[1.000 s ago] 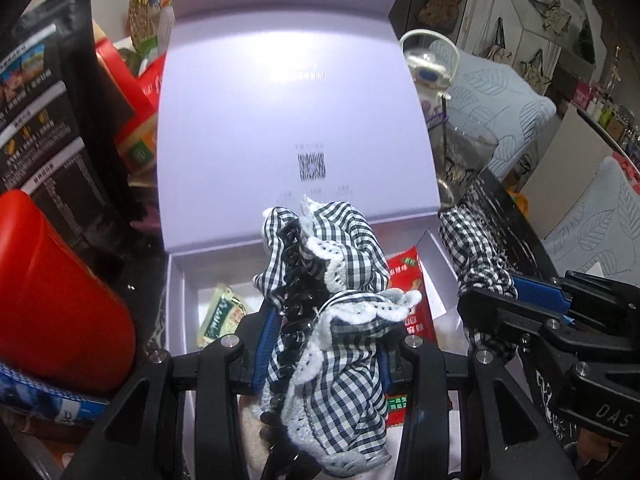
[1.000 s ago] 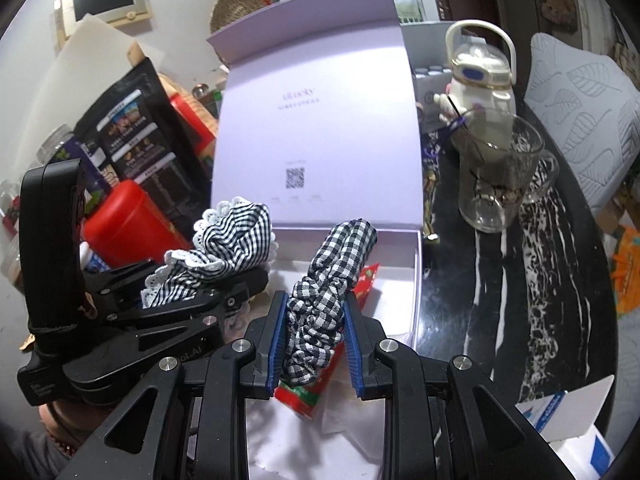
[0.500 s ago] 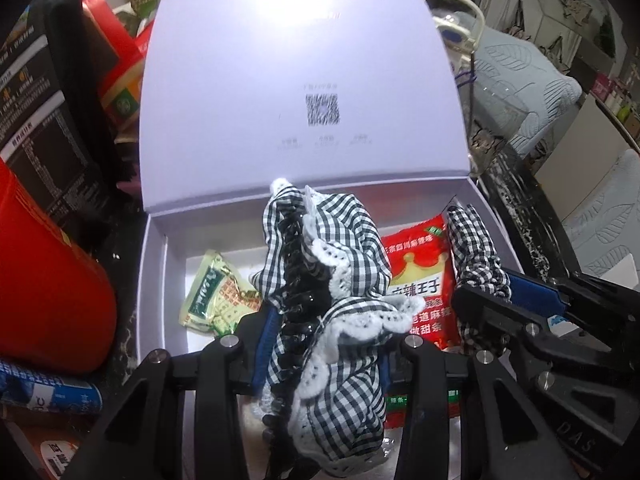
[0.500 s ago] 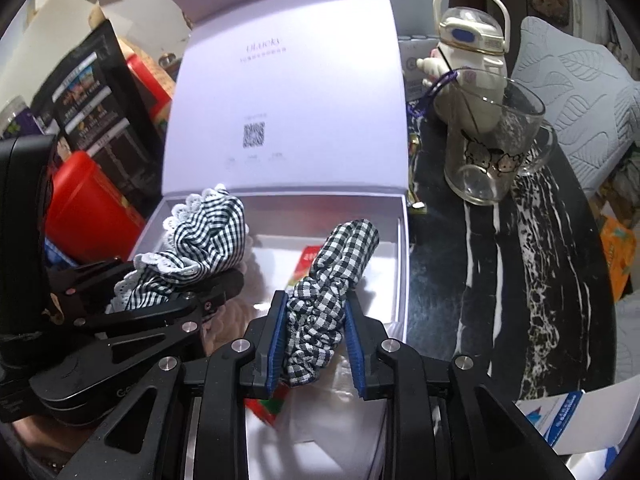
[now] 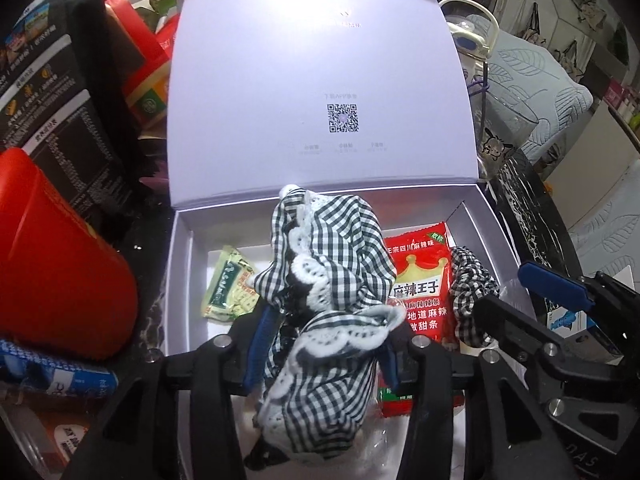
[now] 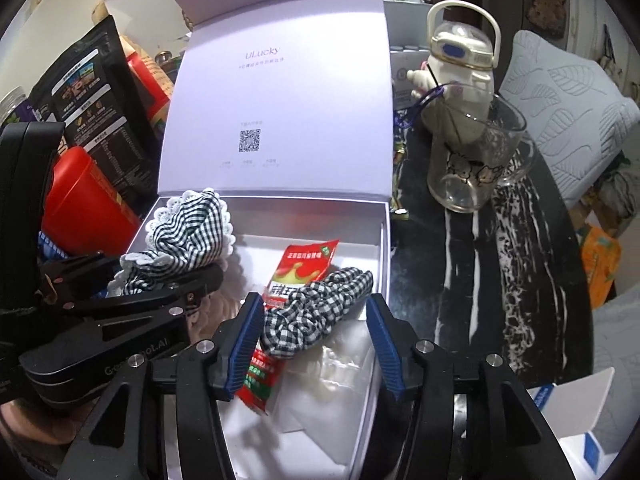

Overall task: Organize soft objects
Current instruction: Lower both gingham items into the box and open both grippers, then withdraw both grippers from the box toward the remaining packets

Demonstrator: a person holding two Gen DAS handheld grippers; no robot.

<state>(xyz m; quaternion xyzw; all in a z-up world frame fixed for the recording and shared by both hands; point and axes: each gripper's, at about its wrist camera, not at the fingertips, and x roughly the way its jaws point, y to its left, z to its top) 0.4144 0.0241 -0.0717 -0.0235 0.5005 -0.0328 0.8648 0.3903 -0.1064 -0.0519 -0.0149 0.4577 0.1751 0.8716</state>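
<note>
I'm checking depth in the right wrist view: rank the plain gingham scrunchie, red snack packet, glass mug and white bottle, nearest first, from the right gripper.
From the right gripper:
1. Plain gingham scrunchie, between its opening jaws.
2. Red snack packet, under it.
3. Glass mug, right, on the table.
4. White bottle, behind the mug.

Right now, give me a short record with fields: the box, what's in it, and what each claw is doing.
box: lilac box, lid up
contents: red snack packet, green sachet, white paper
left claw: opening; lace-trimmed gingham hair clip between its jaws, above the box
right claw: opening, pads clear of the gingham scrunchie lying on the packet
nearby: glass mug, red canister
</note>
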